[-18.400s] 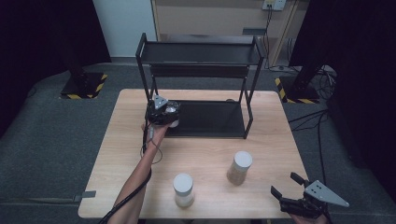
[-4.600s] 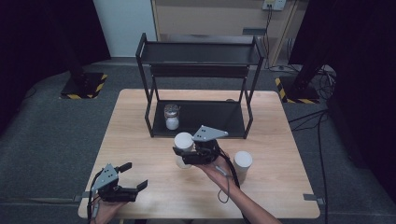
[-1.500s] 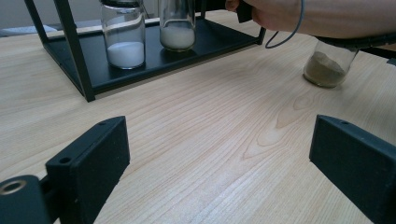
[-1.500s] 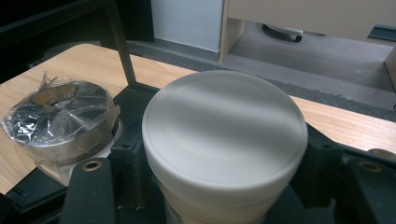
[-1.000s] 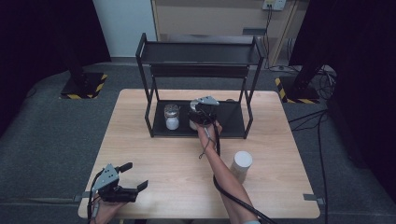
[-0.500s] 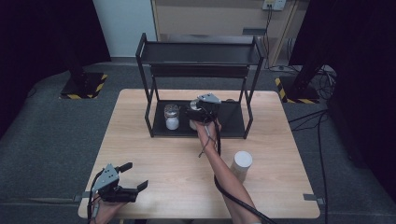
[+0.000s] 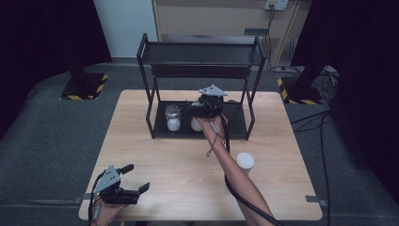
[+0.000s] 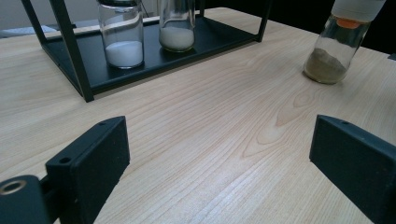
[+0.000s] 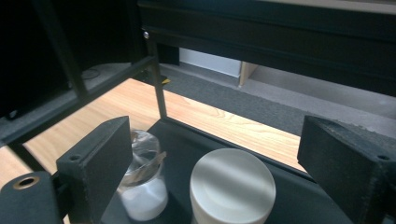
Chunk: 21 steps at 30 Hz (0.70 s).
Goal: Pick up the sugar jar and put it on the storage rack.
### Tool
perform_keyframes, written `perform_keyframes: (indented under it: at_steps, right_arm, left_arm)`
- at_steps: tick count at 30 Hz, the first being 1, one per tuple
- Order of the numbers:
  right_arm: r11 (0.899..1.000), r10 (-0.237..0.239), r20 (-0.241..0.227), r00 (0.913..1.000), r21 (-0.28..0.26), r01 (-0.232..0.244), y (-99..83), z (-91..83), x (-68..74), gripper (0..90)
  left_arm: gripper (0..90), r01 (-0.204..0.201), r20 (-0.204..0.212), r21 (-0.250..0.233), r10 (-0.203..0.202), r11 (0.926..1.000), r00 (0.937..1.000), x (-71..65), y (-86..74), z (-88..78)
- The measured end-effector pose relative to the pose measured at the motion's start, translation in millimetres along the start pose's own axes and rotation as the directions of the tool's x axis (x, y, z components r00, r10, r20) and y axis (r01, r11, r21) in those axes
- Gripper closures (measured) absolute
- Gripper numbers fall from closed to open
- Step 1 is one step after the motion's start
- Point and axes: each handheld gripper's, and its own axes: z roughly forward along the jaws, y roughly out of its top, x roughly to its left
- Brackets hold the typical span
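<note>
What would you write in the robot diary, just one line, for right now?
right gripper: open above white-lidded jar on rack's lower shelf | left gripper: open, idle | third jar: on table

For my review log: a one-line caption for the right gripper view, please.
Right tool, jaws open, above a white-lidded jar beside a glass jar of white powder on the black rack's lower shelf.

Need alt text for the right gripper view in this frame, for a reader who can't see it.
The right gripper, jaws wide apart, hovers above a white-lidded jar standing on the bottom shelf of a black metal rack. A second jar holding white powder stands beside it, with the wooden table and grey floor beyond.
</note>
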Motion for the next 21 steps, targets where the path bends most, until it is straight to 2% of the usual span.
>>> perform_keyframes:
  at_steps: [4,10,17,21]
  right_arm:
    - [1.000,-0.003,-0.050,0.9988,0.023,0.004,12.4,-12.1,-8.5,9.7]
    - [0.998,-0.044,-0.107,0.9933,0.043,0.049,26.9,-28.4,-17.7,9.1]
    - [0.995,-0.074,-0.182,0.9806,0.059,0.086,37.7,-46.5,-28.7,8.5]
    - [0.993,-0.101,-0.211,0.9723,0.031,0.110,38.6,-65.8,-33.7,8.7]
  left_arm:
    - [3.7,-0.001,-0.001,-0.001,0.001,1.0000,1.0000,-0.3,-0.1,-0.1]
    - [3.6,-0.002,0.001,0.002,0.002,1.0000,1.0000,-0.3,0.4,0.2]
    - [3.3,0.002,0.002,-0.005,-0.001,1.0000,1.0000,0.3,-0.7,-0.2]
    - [2.9,0.007,0.005,-0.008,-0.007,0.9999,1.0000,1.1,-1.2,-0.4]
